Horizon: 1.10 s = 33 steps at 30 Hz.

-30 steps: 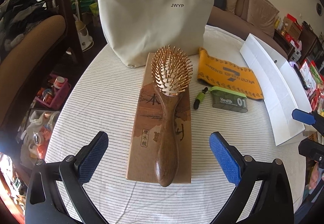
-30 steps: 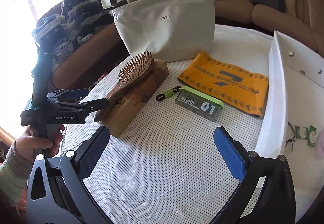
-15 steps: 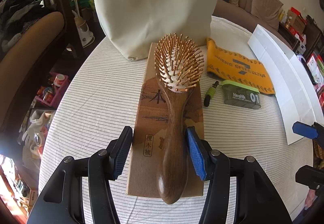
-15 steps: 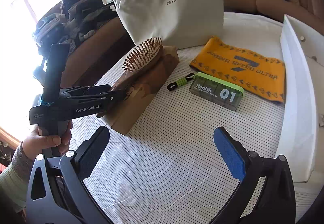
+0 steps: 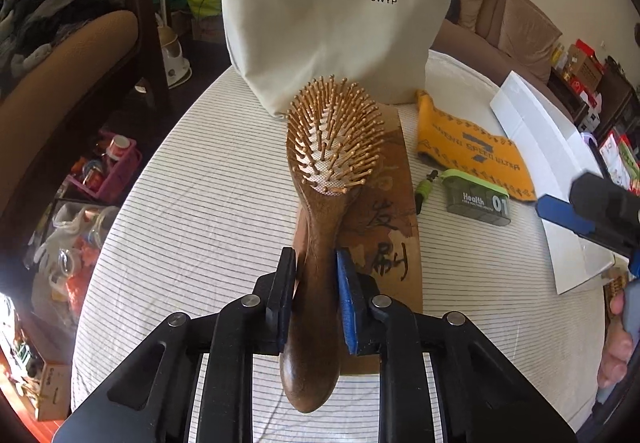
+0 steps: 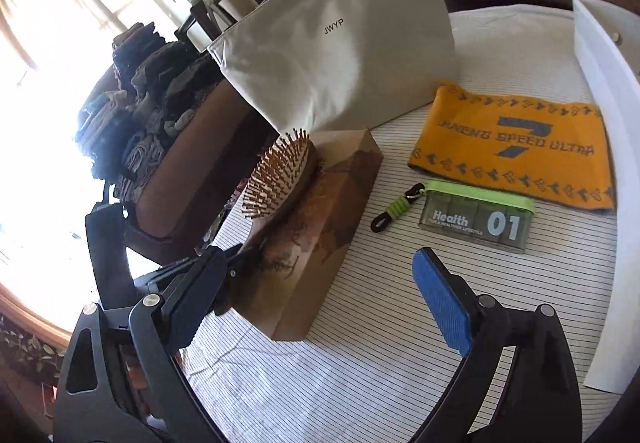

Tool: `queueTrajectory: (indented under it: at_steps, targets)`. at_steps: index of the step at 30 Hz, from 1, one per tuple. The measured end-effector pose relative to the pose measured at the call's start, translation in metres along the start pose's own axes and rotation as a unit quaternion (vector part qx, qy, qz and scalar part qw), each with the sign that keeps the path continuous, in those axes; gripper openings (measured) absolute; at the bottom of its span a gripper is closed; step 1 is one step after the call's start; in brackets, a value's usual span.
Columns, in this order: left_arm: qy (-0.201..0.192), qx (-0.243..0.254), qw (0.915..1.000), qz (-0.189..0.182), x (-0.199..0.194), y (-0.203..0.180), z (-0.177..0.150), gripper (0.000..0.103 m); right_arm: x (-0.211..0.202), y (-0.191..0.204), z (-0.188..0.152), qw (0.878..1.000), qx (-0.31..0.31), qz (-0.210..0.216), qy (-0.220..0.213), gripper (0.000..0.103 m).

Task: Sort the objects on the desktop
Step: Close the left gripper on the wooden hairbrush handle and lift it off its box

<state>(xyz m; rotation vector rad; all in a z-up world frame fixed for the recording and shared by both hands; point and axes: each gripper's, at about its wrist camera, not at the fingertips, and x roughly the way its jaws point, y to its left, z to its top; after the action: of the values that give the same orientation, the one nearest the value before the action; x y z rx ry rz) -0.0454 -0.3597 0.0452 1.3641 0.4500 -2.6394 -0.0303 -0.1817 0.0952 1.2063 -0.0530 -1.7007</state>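
Nearest to us, our left gripper (image 5: 310, 299) has just been closing, and its blue pads now clench the dark wooden handle of the oval hairbrush with golden pins (image 5: 320, 243). A second ago those jaws stood wide on either side of the brush; half a second ago they were partway in. So we judge the grasp made, and the brush ready to lift off its long brown cardboard box printed with black characters (image 5: 384, 227), which lies directly beneath and just ahead of the left gripper.

Our right gripper (image 6: 316, 303) has narrowed a little but hangs released, nothing between its fingers. It has swung toward the near end of the same box, which now lies just ahead of its left finger. We take this as a move to steady the box, though we cannot be sure.

Ahead and right of the right gripper lies the small grey pill case with a green lid marked "Health 01" (image 6: 478, 221), a green-and-black cord (image 6: 394, 211) just beside it. Beyond lies the flat orange cloth with dark lettering (image 6: 512, 151).

Farthest stands the pale grey fabric pouch lettered JWYP (image 6: 340, 63), upright; its inside is hidden. The white folded-card tray (image 6: 600, 55) at far right shows no contents from here.
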Motion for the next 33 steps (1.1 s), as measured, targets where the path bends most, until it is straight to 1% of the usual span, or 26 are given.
queueTrajectory:
  at_steps: [2,5,9,12,15,19,20,21,22,24,26,30,33]
  targets:
    - [-0.002,-0.008,0.9999,-0.01,-0.003,0.004,-0.004,0.019,0.012,0.011,0.013,1.0,0.004,-0.005,0.004,0.094]
    - [-0.005,-0.016,0.9997,-0.021,-0.006,0.01,-0.006,0.019,0.034,0.037,0.036,0.999,-0.022,-0.021,0.018,0.094]
    - [-0.006,-0.027,0.9988,-0.04,-0.007,0.017,-0.008,0.019,0.072,0.069,0.06,0.995,-0.054,-0.06,0.05,0.094]
    - [-0.007,-0.028,0.9983,-0.05,-0.008,0.019,-0.009,0.019,0.102,0.084,0.065,0.99,-0.068,-0.094,0.076,0.094]
    - [-0.007,-0.033,0.9974,-0.063,-0.008,0.022,-0.009,0.019,0.128,0.086,0.065,0.986,-0.061,-0.121,0.099,0.094]
    - [-0.007,-0.04,0.9961,-0.078,-0.009,0.027,-0.009,0.019,0.147,0.082,0.057,0.984,-0.052,-0.124,0.116,0.094]
    - [-0.006,-0.041,0.9958,-0.082,-0.008,0.028,-0.009,0.018,0.152,0.08,0.055,0.983,-0.053,-0.128,0.121,0.093]
    - [-0.006,-0.041,0.9957,-0.084,-0.008,0.028,-0.009,0.018,0.155,0.079,0.052,0.982,-0.053,-0.128,0.125,0.08]
    - [-0.006,-0.04,0.9955,-0.086,-0.008,0.028,-0.009,0.018,0.157,0.076,0.05,0.984,-0.049,-0.115,0.127,0.072]
    - [-0.005,-0.037,0.9952,-0.09,-0.009,0.027,-0.009,0.018,0.155,0.07,0.049,0.988,-0.028,-0.096,0.119,0.065]
    - [-0.006,-0.033,0.9952,-0.092,-0.01,0.025,-0.01,0.017,0.152,0.065,0.049,0.99,-0.013,-0.088,0.112,0.06]
    - [-0.006,-0.024,0.9949,-0.098,-0.012,0.02,-0.01,0.016,0.148,0.058,0.047,0.991,-0.005,-0.084,0.107,0.058]
    - [-0.014,-0.018,0.9942,-0.105,-0.019,0.017,-0.009,0.015,0.14,0.053,0.047,0.992,0.005,-0.075,0.102,0.057]
